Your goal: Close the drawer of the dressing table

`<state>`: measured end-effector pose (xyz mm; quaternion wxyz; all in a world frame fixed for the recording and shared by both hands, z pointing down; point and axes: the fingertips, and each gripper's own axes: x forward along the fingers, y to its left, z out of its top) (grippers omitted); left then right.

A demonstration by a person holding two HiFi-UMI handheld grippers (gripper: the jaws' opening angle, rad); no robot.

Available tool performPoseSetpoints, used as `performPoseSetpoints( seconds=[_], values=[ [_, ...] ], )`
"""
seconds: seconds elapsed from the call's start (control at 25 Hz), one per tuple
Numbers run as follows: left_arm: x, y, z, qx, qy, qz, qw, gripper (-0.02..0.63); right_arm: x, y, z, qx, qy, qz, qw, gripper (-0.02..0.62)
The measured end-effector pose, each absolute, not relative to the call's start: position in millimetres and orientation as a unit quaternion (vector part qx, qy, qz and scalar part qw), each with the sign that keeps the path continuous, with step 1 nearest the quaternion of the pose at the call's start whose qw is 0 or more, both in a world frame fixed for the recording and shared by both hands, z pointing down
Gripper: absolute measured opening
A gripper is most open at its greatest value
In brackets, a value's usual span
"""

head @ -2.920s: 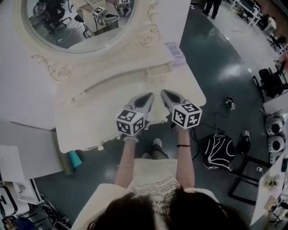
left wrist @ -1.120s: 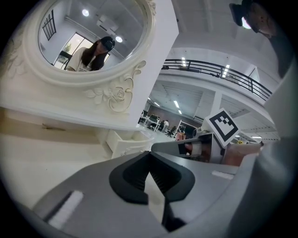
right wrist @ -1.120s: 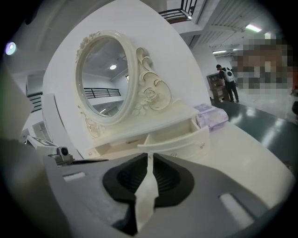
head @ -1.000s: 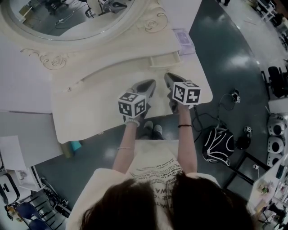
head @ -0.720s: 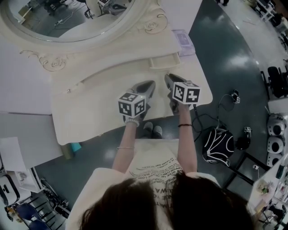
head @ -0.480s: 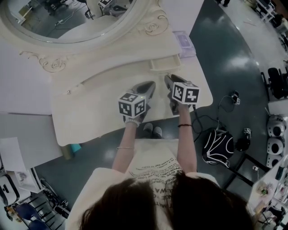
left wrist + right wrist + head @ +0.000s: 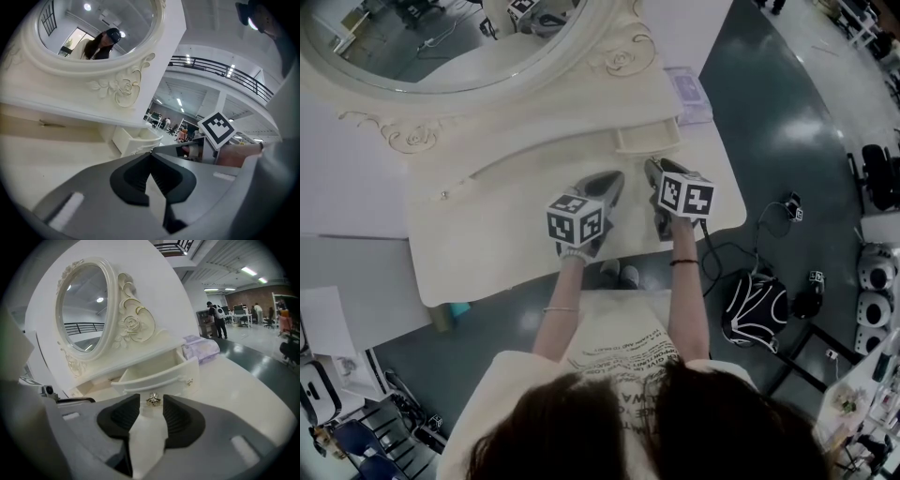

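Observation:
The cream dressing table (image 7: 487, 234) carries a small drawer (image 7: 649, 138) that stands pulled out at its right, under the mirror frame. In the right gripper view the drawer (image 7: 154, 376) faces me, and its gold knob (image 7: 153, 400) sits just between the tips of my right gripper (image 7: 152, 402). Those jaws are opening and the pads do not press the knob. In the head view the right gripper (image 7: 653, 167) points at the drawer front. My left gripper (image 7: 613, 176) hovers over the tabletop beside it, jaws shut on nothing (image 7: 151, 153).
An oval mirror (image 7: 441, 37) in a carved frame rises behind the tabletop. A purple pack (image 7: 689, 94) lies at the table's back right corner. A black bag (image 7: 755, 314) and cables sit on the floor to the right. The person stands at the table's front edge.
Since the oldest frame both grippers have moved from the table's front edge in towards the drawer. Over the last second the head view shows almost no movement.

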<state>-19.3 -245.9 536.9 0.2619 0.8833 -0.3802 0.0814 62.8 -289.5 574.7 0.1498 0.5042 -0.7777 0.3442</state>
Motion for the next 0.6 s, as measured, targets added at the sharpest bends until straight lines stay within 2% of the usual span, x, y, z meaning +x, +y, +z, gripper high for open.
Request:
performPoseSetpoints(
  seconds=[0.36,0.48,0.6],
  values=[
    [-22.9,-252.9,539.1,0.881,-0.383,0.084,0.265,0.000,58.1,-293.6,584.1,0.488,-0.775,0.370,0.157,0.141],
    [-22.0,-253.8,538.9,0.880,-0.384,0.085,0.265,0.000,62.4,-294.8,584.5,0.497,-0.771,0.362,0.167,0.110],
    [-23.5,-255.9,538.7,0.880,-0.385,0.085,0.264,0.000,62.1,-296.2,584.9,0.496,-0.771,0.361,0.170,0.106]
  ],
)
